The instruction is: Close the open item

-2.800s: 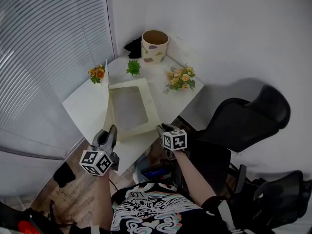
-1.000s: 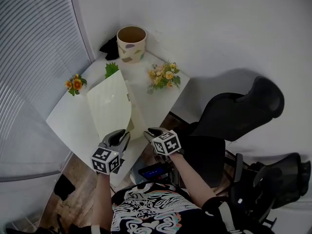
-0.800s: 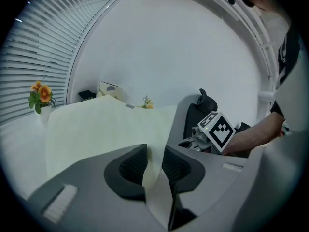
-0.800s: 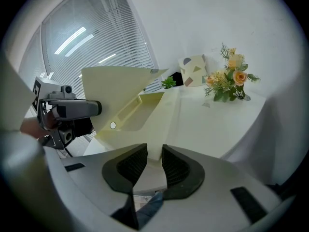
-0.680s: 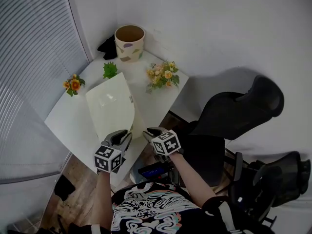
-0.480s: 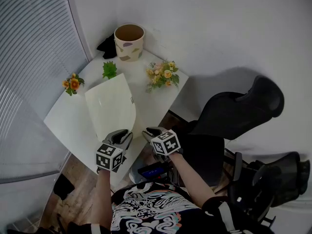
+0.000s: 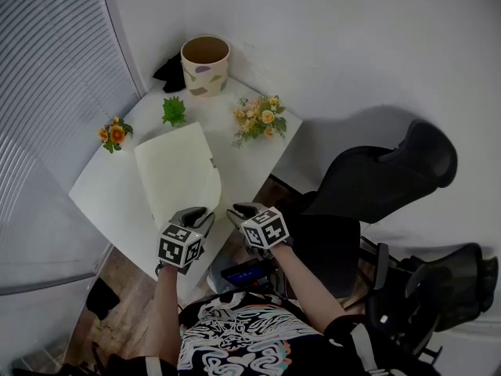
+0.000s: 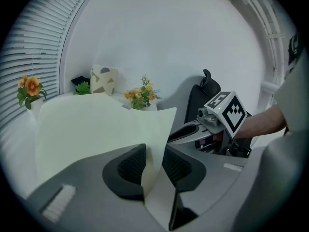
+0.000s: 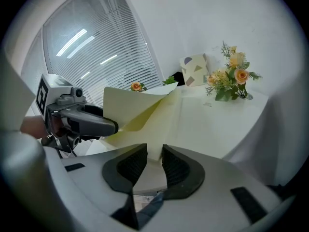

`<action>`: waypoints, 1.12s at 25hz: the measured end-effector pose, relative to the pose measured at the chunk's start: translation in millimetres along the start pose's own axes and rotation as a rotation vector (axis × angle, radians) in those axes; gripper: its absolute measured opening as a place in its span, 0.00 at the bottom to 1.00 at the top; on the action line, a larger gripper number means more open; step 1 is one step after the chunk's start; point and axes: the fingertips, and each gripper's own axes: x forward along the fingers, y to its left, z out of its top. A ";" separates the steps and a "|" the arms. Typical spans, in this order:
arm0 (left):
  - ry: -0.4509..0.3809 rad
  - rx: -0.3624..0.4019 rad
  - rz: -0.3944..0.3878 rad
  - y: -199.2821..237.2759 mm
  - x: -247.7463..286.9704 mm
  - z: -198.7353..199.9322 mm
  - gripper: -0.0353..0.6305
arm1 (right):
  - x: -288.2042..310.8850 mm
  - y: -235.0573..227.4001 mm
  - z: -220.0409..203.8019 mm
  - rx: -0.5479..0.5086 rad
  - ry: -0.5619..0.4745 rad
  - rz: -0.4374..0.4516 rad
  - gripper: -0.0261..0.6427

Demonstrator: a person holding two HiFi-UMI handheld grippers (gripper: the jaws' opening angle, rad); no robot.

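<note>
White square table (image 7: 106,188) in a room corner, seen from above. Near its front edge, cream box (image 7: 178,175), lid tilted low over the base, not lying flat. Just beyond the box, small green plant (image 7: 173,110). Well beyond the box, at the far corner, upright cream pot (image 7: 205,65) with coloured patches. Equally far beyond the box but more to the left, black thing (image 7: 168,70), kind unclear. Left of the box, orange flowers (image 7: 111,134). Right of the box and slightly beyond, yellow bouquet (image 7: 258,117). Each apart from the box.
</note>
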 end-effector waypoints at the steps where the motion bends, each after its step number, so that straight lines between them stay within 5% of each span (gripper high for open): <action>1: 0.010 0.003 0.000 0.0 1.3 -0.8 0.20 | 0.0 0.0 0.1 0.002 -0.001 0.000 0.19; 10: 0.066 0.006 0.021 1.6 12.4 -10.2 0.21 | 0.6 0.1 0.6 -0.006 0.000 0.006 0.19; 20: 0.221 0.110 0.026 -0.9 25.5 -21.1 0.24 | 0.5 0.1 0.6 -0.021 0.004 -0.001 0.19; 28: 0.376 0.267 0.058 -6.9 33.5 -31.2 0.26 | 0.1 0.3 -1.1 -0.014 -0.002 -0.007 0.19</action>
